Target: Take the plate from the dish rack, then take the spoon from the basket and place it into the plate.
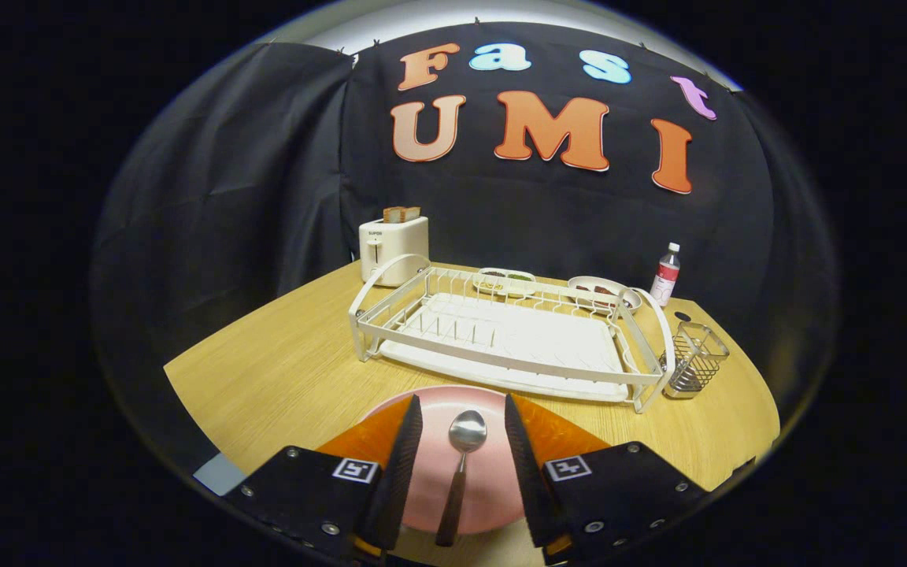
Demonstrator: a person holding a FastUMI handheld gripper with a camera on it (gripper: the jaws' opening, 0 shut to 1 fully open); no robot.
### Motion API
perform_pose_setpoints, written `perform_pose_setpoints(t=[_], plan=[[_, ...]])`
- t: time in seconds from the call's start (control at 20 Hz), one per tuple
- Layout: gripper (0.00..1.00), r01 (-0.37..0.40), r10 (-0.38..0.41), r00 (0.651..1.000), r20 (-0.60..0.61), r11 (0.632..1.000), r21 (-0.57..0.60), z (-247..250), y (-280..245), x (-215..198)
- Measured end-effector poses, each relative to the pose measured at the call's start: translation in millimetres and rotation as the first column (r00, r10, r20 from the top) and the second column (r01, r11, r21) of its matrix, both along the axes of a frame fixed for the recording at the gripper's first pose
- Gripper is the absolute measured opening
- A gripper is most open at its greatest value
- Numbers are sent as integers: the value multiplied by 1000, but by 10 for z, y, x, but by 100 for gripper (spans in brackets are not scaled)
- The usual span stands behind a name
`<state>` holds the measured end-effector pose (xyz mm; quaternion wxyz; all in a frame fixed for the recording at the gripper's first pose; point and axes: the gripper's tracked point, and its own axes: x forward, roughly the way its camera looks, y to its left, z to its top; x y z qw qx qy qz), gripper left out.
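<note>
Pink plate [493,472] lies flat at the near edge of the wooden table [288,370], between the 2 fingers of the gripper [463,472]. Spoon [460,472] rests in the plate — steel bowl pointing away toward the dish rack, dark handle running back over the plate's near rim. Fingers stand apart, 1 on each side of the spoon, with a gap between each finger and the spoon; gripper released, holding nothing.

Dish rack [501,335], white wire on a white tray, sits beyond the plate across the middle of the table. Wire basket [694,358] stands just beside the rack's right end, near the table's right edge. White toaster [393,248] with 2 slices of bread [401,213] showing at its top stands at the far left corner, just behind the rack's left handle. 2 small dishes [505,279] lie behind the rack along the far edge — contents too small to tell. Bottle [665,276] with a white cap stands upright at the far right corner.
</note>
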<state>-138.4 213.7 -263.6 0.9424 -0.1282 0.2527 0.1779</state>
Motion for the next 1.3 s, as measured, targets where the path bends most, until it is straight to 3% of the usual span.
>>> perform_pose_setpoints(t=[0.2,0.35,0.65,1.05,1.3], plan=[[88,44,-45,999,24,998,42,364,-74,176],[97,68,-72,995,70,996,61,728,-146,333],[97,91,-105,979,176,992,82,1462,-267,639],[97,178,-214,941,263,972,155,2240,-691,834],[97,245,-284,910,302,956,162,2422,-1016,881]])
